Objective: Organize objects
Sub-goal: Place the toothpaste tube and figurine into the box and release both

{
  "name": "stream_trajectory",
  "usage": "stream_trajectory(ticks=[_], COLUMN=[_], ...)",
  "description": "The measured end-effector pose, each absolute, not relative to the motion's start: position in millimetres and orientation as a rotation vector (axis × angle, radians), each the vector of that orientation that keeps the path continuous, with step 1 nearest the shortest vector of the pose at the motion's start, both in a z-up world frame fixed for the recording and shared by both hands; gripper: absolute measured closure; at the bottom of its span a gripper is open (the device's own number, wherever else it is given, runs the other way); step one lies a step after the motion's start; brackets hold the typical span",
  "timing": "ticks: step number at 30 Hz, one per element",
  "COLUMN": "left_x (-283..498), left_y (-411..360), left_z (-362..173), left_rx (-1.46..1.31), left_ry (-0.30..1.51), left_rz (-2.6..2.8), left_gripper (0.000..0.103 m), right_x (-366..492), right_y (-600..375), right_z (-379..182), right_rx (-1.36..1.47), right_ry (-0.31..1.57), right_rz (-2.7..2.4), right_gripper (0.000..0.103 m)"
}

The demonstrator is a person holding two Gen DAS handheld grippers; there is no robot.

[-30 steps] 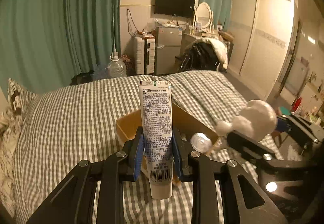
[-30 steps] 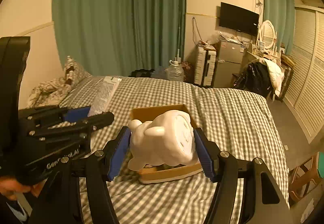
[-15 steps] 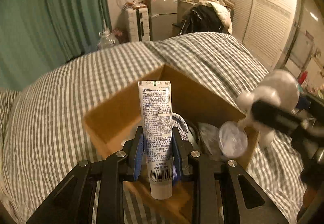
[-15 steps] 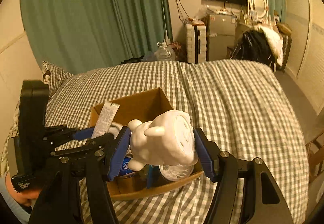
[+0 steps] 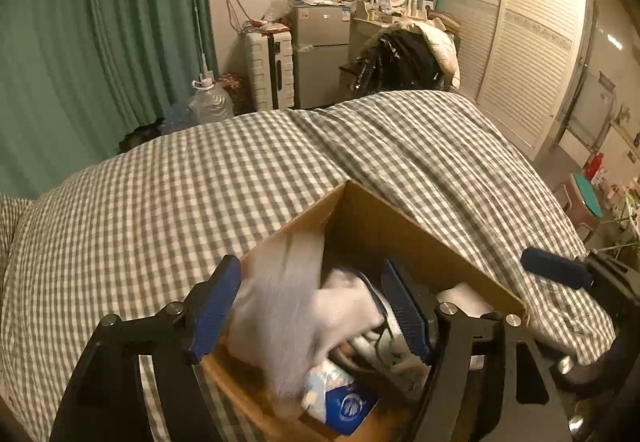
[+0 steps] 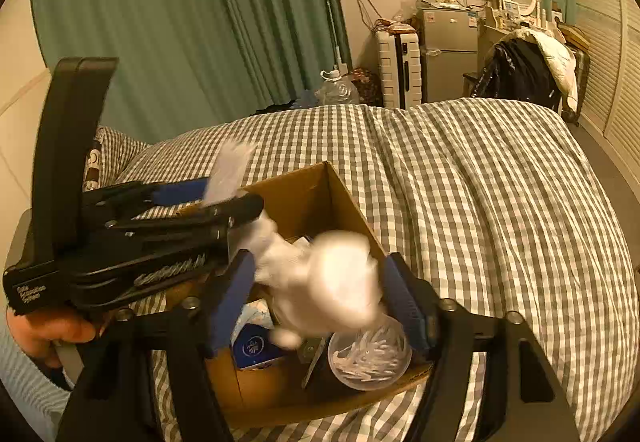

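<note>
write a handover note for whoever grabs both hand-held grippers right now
Left hand-held gripper: jaws wide open; the white tube is a blur between them, apparently dropping into the cardboard box.
Right hand-held gripper: jaws wide open; the white figurine is blurred over the box, apparently falling too.
Already in the box: a clear tub of cotton swabs and a blue pack. The box sits on the checked bed.
Left: check that both items landed inside, then lift the grippers clear. No other loose items show on the bed.
</note>
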State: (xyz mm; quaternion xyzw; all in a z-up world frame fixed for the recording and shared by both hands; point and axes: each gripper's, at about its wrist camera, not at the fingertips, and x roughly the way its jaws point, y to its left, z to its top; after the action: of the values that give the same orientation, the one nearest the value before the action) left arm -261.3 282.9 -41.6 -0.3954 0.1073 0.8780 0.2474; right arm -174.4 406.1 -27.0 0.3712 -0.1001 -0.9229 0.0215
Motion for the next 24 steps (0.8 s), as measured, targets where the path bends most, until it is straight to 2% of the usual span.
stream_trajectory(ticks=[6, 12, 13, 15, 18, 21, 24], left_x=[-235, -195, -187, -172, -142, -117, -93], left_y=[267, 241, 234, 221, 198, 175, 158], left_z=[-28, 36, 54, 81, 123, 154, 176], left_rx=[-1.113, -0.991, -0.962, -0.897, -0.768, -0.682, -0.602], left_ry=[0.353, 0.318, 0.288, 0.24, 0.181, 0.145, 0.135], left_rz=[2.405, 2.504, 2.522, 2.555, 2.621, 2.666, 2.703], left_gripper=[0.027, 0.026, 0.024, 0.014, 0.007, 0.0, 0.0], right_x=[-153, -117, -109, -93, -65, -41, -20], right_y=[406, 392, 388, 379, 362, 347, 336], right_z=[-2, 57, 71, 93, 131, 157, 174], right_rx=[1.131, 1.02, 0.987, 0.926, 0.826, 0.765, 0.728], right_ry=[-0.316, -0.249, -0.236, -0.206, -0.136, -0.082, -0.049], right_rz=[-2.918, -2.995, -3.011, -3.034, -3.077, -3.114, -3.156], right_gripper=[0.025, 0.022, 0.021, 0.016, 0.01, 0.008, 0.004])
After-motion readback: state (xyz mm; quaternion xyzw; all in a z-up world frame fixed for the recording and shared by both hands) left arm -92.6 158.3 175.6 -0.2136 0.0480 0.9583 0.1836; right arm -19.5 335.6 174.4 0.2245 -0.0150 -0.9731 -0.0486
